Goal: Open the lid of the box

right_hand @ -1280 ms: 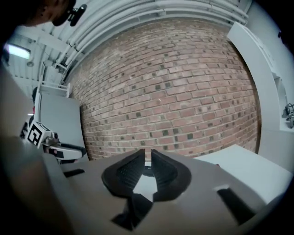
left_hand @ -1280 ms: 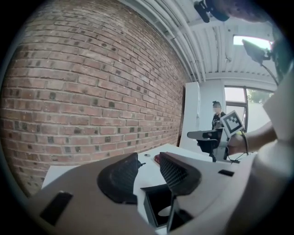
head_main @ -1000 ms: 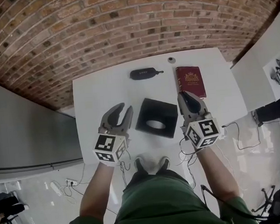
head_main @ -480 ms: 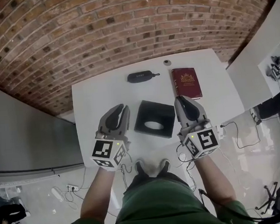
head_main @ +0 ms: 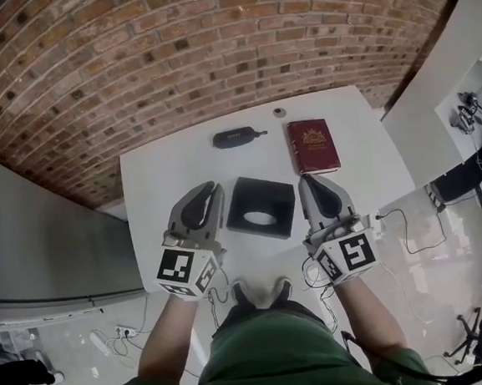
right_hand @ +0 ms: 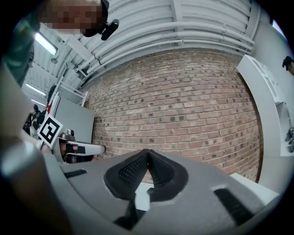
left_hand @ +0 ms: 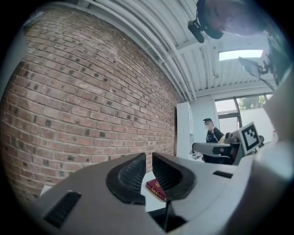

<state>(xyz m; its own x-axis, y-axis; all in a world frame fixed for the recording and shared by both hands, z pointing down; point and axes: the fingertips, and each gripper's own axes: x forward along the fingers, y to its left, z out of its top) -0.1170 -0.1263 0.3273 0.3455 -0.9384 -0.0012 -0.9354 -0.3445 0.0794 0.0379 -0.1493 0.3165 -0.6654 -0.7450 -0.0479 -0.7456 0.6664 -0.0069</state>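
Note:
The black square box (head_main: 261, 208) lies on the white table (head_main: 164, 177) between my two grippers, with a pale oval on its top face. My left gripper (head_main: 209, 188) hovers just left of the box. Its jaws (left_hand: 149, 156) are closing, with a thin slit still between the tips and nothing in it. To the right of the box my right gripper (head_main: 310, 181) is shut, its tips (right_hand: 147, 152) meeting on nothing. Neither gripper touches the box.
A dark red book (head_main: 311, 145) lies at the back right of the table, and it also shows past the left jaws as the red book (left_hand: 155, 189). A black oblong case (head_main: 234, 137) and a small round object (head_main: 279, 112) sit at the back. Brick wall stands behind.
The left jaws have gone from wide apart to nearly together. The right jaws have drawn fully together. Both grippers have stayed beside the box, which has not moved on the table.

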